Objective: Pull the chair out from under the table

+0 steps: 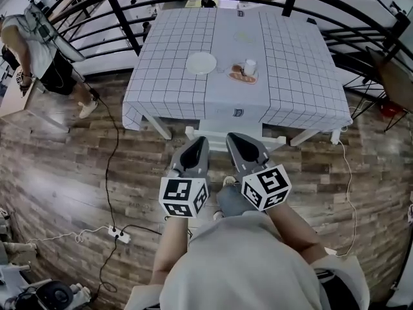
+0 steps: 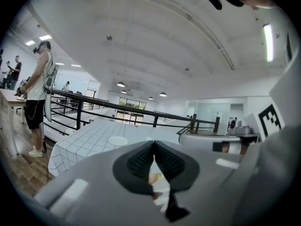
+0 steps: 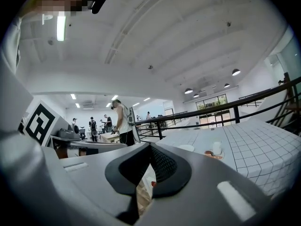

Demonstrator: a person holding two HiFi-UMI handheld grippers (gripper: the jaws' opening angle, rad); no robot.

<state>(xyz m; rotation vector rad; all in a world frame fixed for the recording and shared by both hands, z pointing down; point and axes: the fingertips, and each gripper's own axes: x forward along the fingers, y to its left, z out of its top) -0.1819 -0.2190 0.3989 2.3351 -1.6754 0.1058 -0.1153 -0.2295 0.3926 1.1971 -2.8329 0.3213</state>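
Note:
A square table (image 1: pixel 168 76) with a white checked cloth stands ahead of me. Under its near edge the white chair (image 1: pixel 216 142) is tucked in, and only its top rail and corner posts show. My left gripper (image 1: pixel 201 139) and right gripper (image 1: pixel 233 136) hang side by side just in front of that edge, both pointing at the table and almost level. Both are shut with nothing between the pads. Whether their tips touch the chair I cannot tell. In the left gripper view the left gripper's (image 2: pixel 154 142) jaws meet, and so do the right gripper's (image 3: pixel 149 146) in the right gripper view.
On the table are an empty white plate (image 1: pixel 201 62), a plate of food (image 1: pixel 243 76) and a white cup (image 1: pixel 250 66). A black railing (image 1: pixel 122 11) curves behind it. A person (image 1: pixel 39 44) stands at far left. A power strip (image 1: pixel 119 235) and cables lie on the wooden floor.

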